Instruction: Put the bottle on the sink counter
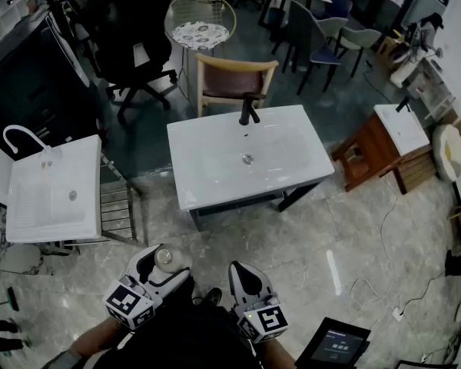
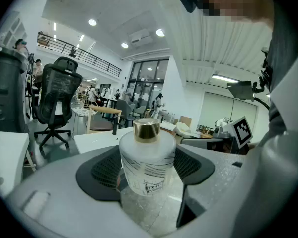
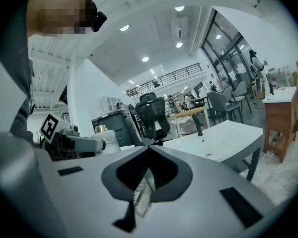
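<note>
A frosted bottle (image 2: 148,157) with a gold cap stands upright between the dark pads of my left gripper (image 2: 146,171), which is shut on it. In the head view this bottle (image 1: 166,256) and the left gripper (image 1: 160,264) hang low over the marble floor, short of the white sink counter (image 1: 246,160) with its black faucet (image 1: 248,112). My right gripper (image 1: 244,272) is beside it on the right, its jaw tips meeting with nothing in them (image 3: 149,150). The right gripper view also shows the bottle (image 3: 103,135) at its left and the sink counter (image 3: 223,138) ahead.
A second white sink (image 1: 54,191) with a white faucet stands at the left. Behind the counter are a wooden chair (image 1: 234,79) and a black office chair (image 1: 134,29). A wooden stand (image 1: 384,148) is at the right, cables and a tablet (image 1: 336,344) lie on the floor.
</note>
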Demonstrator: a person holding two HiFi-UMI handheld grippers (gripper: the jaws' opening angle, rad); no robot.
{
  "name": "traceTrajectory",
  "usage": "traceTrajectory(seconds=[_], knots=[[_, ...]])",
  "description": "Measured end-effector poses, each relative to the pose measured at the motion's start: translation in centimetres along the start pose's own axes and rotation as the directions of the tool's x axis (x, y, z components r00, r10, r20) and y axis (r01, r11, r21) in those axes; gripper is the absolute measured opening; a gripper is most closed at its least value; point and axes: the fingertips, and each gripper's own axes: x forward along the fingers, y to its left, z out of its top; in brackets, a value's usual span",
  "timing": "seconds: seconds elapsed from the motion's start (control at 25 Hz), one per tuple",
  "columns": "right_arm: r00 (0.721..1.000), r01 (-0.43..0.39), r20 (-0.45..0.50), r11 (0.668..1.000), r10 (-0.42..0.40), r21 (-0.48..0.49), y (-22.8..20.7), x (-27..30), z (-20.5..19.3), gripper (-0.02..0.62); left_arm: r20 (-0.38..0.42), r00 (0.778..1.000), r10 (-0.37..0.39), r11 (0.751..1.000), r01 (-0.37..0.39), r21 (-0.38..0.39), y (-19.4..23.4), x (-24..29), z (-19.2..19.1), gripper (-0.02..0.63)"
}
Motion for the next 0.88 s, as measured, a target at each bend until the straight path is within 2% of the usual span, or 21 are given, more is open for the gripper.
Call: traceTrajectory(seconds=[0.24, 0.56, 0.88], knots=[[1.0, 0.014, -0.01, 1.0, -0.014, 0.011, 4.2, -4.1, -1.7, -0.006, -0.033, 0.999, -0.031, 0.996, 0.034, 0.082, -3.7, -4.4, -1.5, 0.33], [0.999, 0.042, -0.008, 0.999, -0.042, -0.018, 7.6, -3.5, -2.4, -0.006, -0.067, 0.998, -0.012, 0.996, 0.018, 0.086, -1.7, -7.7, -3.3, 0.33], [0.997, 0.077, 0.021, 0.997, -0.077, -0.007, 9.7, -1.8, -2.0, -0.006, -0.072, 0.997, -0.04, 0.994, 0.047, 0.095, 0.9, -9.3, -3.6, 0.33]])
